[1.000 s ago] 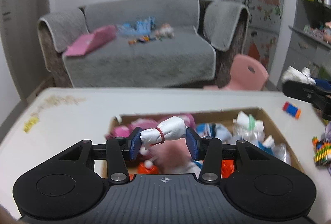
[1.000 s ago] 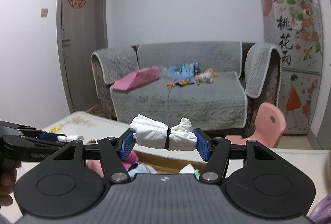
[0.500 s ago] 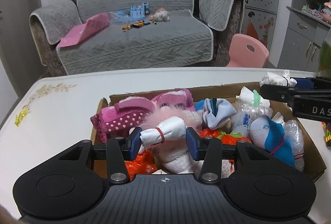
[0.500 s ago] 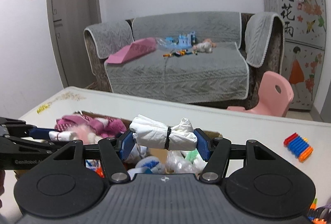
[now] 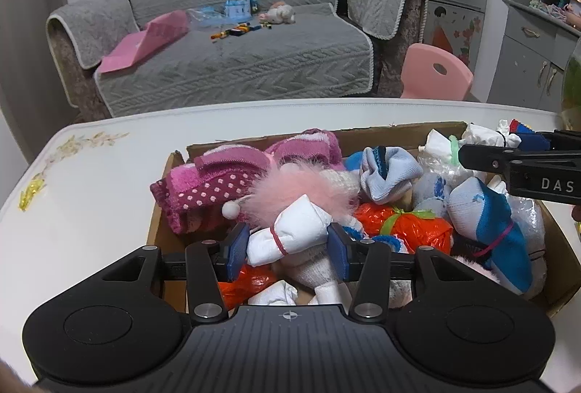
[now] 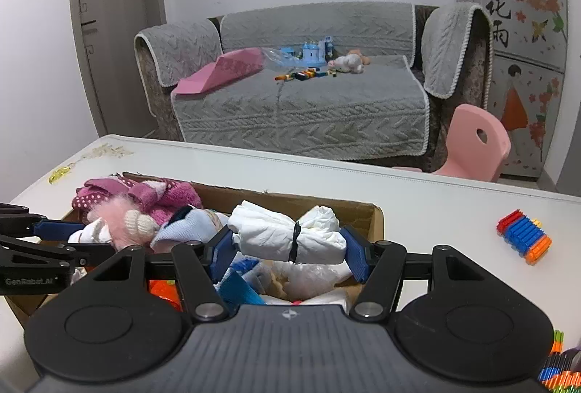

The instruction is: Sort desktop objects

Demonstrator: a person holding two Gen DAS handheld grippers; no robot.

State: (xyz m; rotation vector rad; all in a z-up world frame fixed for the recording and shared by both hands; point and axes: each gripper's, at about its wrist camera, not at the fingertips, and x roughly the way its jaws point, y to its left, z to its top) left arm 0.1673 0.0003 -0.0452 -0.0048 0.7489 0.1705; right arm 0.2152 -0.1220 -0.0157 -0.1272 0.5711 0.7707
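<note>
Left gripper (image 5: 287, 246) clamped on a small white bundle with a red band (image 5: 290, 235), blue pads pressing both ends, bundle lying crosswise between the fingers and tilted a bit, right end higher. It hangs over the near-left part of the cardboard box (image 5: 158, 211), just above the pile inside: magenta dotted slippers (image 5: 214, 180), pink fluffy thing (image 5: 305, 184), orange bag (image 5: 410, 224), blue-and-white sock rolls (image 5: 490, 229). Whether the bundle touches the pile below, can't tell. Right gripper (image 6: 288, 253) grasping a larger white bundle with a black band (image 6: 287, 235), held crosswise end to end between its blue pads, over the right half of the same box, near its far wall (image 6: 319, 202). From the left wrist view the right gripper (image 5: 501, 142) comes in from the right edge above the box with its bundle showing at the tip. Box sits on a white table (image 6: 417, 200); a block of blue and orange sticks (image 6: 523, 235) lies on the table right of the box, apart from it.
</note>
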